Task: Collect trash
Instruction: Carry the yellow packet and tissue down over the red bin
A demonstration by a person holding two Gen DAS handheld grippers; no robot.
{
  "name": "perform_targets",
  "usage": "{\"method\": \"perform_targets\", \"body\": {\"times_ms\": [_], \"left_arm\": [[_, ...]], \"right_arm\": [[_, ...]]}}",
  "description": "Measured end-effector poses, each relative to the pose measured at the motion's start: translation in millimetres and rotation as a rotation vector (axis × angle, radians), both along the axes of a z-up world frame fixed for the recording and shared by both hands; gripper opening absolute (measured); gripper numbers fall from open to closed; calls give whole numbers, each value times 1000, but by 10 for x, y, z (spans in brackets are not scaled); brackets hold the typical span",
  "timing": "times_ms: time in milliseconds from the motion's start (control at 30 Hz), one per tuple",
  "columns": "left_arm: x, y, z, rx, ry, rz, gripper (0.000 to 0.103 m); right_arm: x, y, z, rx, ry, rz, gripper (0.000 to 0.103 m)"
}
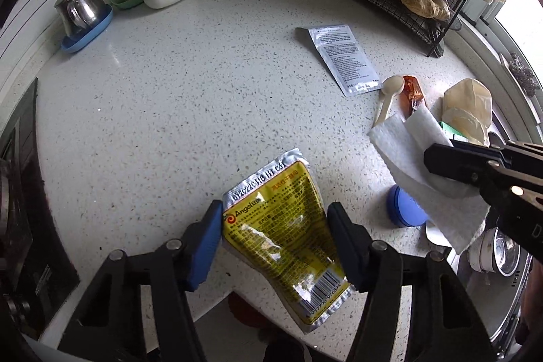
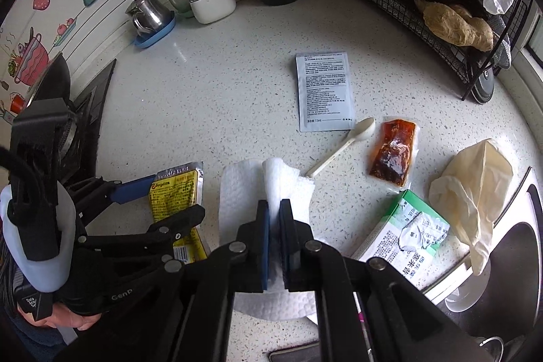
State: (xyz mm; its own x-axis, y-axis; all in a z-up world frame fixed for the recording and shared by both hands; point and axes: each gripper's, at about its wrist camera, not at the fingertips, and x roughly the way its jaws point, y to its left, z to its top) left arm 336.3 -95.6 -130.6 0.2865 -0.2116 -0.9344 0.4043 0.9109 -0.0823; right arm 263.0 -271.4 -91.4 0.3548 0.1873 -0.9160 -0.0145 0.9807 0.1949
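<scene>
Blue-padded fingers of the left hand-held gripper [image 1: 275, 233] clamp the 2 edges of a yellow yeast packet [image 1: 285, 236], lifted over the speckled white bench [image 1: 169, 97]. Beside it, the right hand-held gripper [image 2: 274, 219] is clenched on a fold of white paper towel [image 2: 271, 182]. Farther back on the bench lie a grey sachet [image 2: 324, 90], plastic spoon [image 2: 342, 146] and red sauce packet [image 2: 393, 151].
</scene>
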Motion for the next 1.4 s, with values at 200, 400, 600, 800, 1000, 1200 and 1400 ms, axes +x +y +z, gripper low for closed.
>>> {"method": "perform_targets", "body": {"times_ms": [200, 400, 600, 800, 1000, 1200, 1400], "left_arm": [[-178, 288, 235, -12, -51, 29, 60], [-570, 737, 444, -26, -94, 77, 60], [-1073, 1178, 563, -24, -121, 122, 60], [-1626, 1592, 582, -28, -121, 167, 60], [-2083, 1910, 427, -34, -77, 191, 60], [-2378, 2073, -17, -38, 12, 215, 60], [-2535, 2070, -744, -33, 109, 223, 60]], "right_arm": [[-195, 285, 209, -30, -47, 38, 5], [-477, 665, 356, -44, -84, 73, 5], [-821, 1097, 419, -49, -97, 115, 5], [-1252, 1492, 409, -49, -98, 153, 5], [-1686, 1831, 225, -52, -65, 165, 5], [-1954, 1993, -198, -65, 18, 170, 5], [-2095, 1999, -851, -82, 84, 153, 5]]}}
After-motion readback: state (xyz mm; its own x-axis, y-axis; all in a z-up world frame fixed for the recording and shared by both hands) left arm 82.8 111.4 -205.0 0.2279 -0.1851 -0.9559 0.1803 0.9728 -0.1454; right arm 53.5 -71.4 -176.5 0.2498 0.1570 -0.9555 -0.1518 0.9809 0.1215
